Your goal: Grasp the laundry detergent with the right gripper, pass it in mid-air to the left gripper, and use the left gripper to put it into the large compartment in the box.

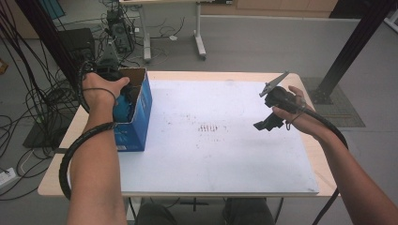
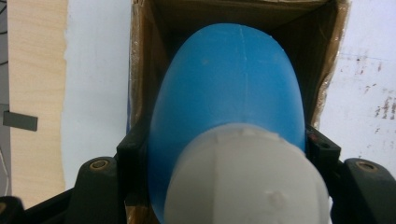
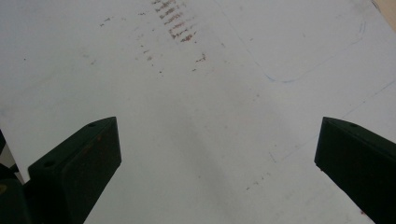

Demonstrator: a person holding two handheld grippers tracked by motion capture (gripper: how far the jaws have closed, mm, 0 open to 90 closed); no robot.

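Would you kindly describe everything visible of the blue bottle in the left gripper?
The blue bottle looks like smooth matte plastic with a rounded body, a faint seam down it, and a white ridged cap. The left gripper is shut on it just below the cap. Its body points bottom-first into the open cardboard box at the table's left side.

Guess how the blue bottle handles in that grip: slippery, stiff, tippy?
The blue bottle looks like smooth, rounded plastic, so it may slip or twist between the left gripper pads. Its walls show no visible denting, so probably fairly stiff. Standing alone it might tip; the cardboard box walls should steady it.
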